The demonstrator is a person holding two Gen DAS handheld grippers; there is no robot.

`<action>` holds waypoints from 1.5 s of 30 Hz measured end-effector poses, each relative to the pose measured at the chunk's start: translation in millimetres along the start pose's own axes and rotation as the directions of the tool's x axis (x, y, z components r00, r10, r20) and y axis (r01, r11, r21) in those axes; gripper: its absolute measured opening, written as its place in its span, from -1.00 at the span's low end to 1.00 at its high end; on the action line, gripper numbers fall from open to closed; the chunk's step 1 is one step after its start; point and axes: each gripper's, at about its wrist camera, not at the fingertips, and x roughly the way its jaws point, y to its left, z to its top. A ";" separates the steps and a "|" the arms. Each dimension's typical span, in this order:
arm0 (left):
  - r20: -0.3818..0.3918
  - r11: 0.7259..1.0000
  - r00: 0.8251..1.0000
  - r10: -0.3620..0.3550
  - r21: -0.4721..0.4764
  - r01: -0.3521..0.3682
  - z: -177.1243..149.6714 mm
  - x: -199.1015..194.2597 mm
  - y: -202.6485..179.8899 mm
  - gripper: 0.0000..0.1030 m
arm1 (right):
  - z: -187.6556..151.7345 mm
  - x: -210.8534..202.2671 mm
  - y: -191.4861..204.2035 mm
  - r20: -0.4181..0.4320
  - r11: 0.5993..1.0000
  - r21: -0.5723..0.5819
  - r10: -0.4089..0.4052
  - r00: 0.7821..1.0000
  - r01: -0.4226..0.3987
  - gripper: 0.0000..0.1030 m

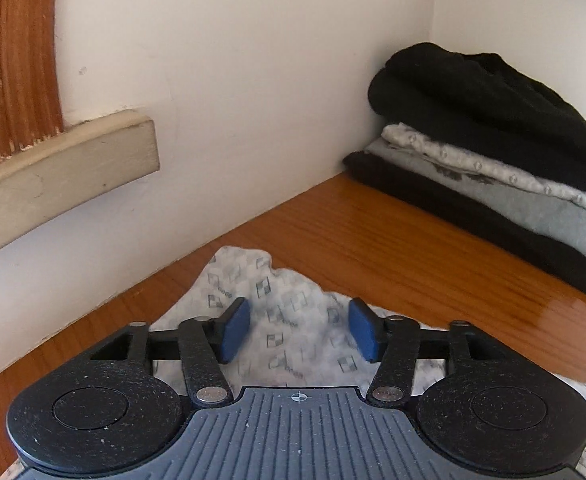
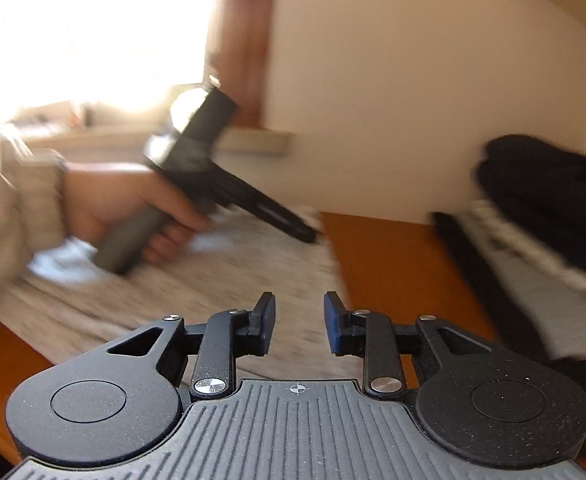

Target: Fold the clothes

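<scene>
Both tools are found released, nothing gripped: left gripper (image 1: 299, 330) and right gripper (image 2: 299, 325) are held above the patterned garment (image 1: 289, 344), presumably for regrasping an edge.

Bare tabletop (image 1: 373, 240) lies open between printed garment (image 1: 293, 332) and folded stack (image 1: 493, 152).

The pale patterned garment (image 1: 285, 320) lying on the desk (image 1: 393, 248) carries a repeated print of small checkered squares with tiny lettering beside them, too small and blurred to read. A small crosshair mark (image 1: 299, 397) sits on the gripper body.
</scene>
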 end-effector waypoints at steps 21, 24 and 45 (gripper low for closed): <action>0.117 0.963 0.980 0.163 -0.234 -0.132 -95.4 -253.6 175.9 1.00 | 7.9 35.0 133.1 -0.023 0.971 -0.029 0.237 0.971 -0.238 0.23; 0.137 0.957 0.980 0.143 -0.273 -0.102 -117.4 -258.7 200.6 1.00 | 12.6 44.8 154.8 -0.018 0.964 -0.042 0.261 0.965 -0.262 0.57; 0.233 0.895 0.969 0.084 -0.445 0.029 -165.9 -267.7 267.1 1.00 | 6.7 67.0 246.0 -0.143 0.957 -0.166 0.216 0.966 -0.238 1.00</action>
